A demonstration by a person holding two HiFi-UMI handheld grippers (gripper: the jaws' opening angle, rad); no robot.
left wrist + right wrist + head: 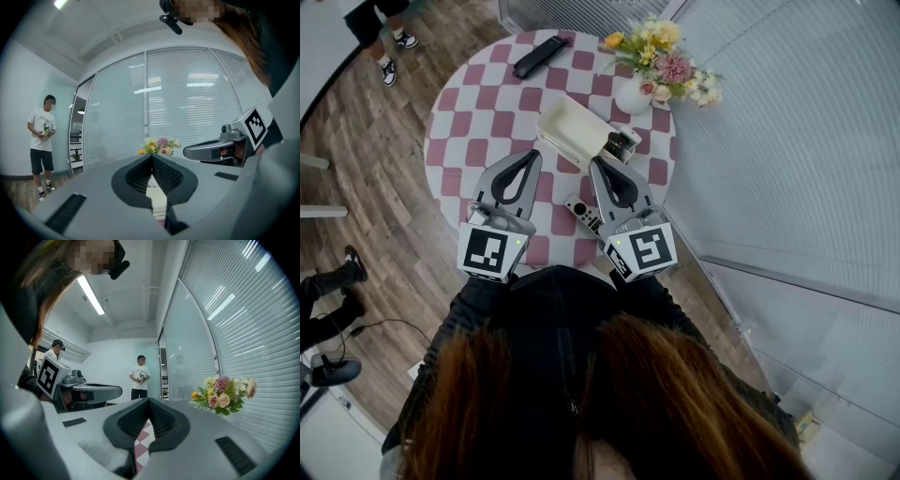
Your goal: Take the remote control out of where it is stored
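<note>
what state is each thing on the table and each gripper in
left gripper: shut, empty
right gripper: shut, empty
white box: open-topped, resting on the tablecloth
remote control: outside the box, flat on the tablecloth
black oblong thing: flat near the tablecloth's far edge
flower vase: upright

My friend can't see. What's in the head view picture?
Seen from above, a person holds left tongs and right tongs, both shut, over a round pink-checked table. A small remote lies between them; a white box and flowers sit beyond.
</note>
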